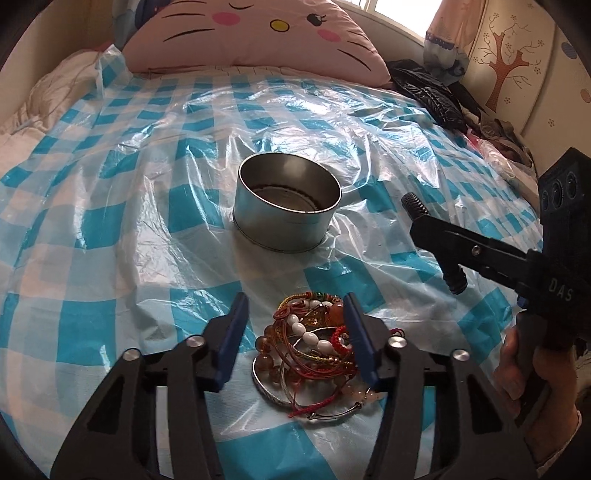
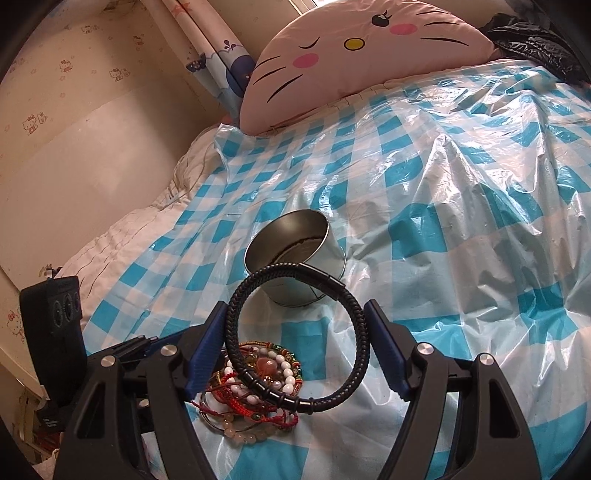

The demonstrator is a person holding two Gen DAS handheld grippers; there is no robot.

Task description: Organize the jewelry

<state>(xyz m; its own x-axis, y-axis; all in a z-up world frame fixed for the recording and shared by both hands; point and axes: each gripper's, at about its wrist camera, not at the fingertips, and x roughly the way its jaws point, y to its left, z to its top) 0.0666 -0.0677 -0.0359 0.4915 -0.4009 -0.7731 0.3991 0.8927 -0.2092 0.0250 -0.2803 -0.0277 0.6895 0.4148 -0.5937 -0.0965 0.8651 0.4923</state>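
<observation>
A tangled pile of bead and cord bracelets point(image 1: 314, 350) lies on the blue-checked plastic sheet point(image 1: 147, 184). My left gripper point(image 1: 295, 339) points down over it, jaws open and straddling the pile. Its right pad point(image 1: 360, 343) is at the pile's edge and its left pad point(image 1: 232, 343) stands apart from it. Beyond the pile stands an open round metal tin point(image 1: 288, 206), empty as far as I can see. My right gripper point(image 2: 295, 310) is shut on a black braided bracelet point(image 2: 236, 321), held upright just above the pile point(image 2: 258, 387) and in front of the tin point(image 2: 295, 254).
A pink cat-face pillow point(image 1: 251, 33) lies at the head of the bed. Dark clothes point(image 1: 436, 96) are heaped at the far right. A white quilt point(image 2: 122, 236) and a wall point(image 2: 74, 147) border the sheet's left side. A person's hand point(image 1: 517, 369) grips the right tool.
</observation>
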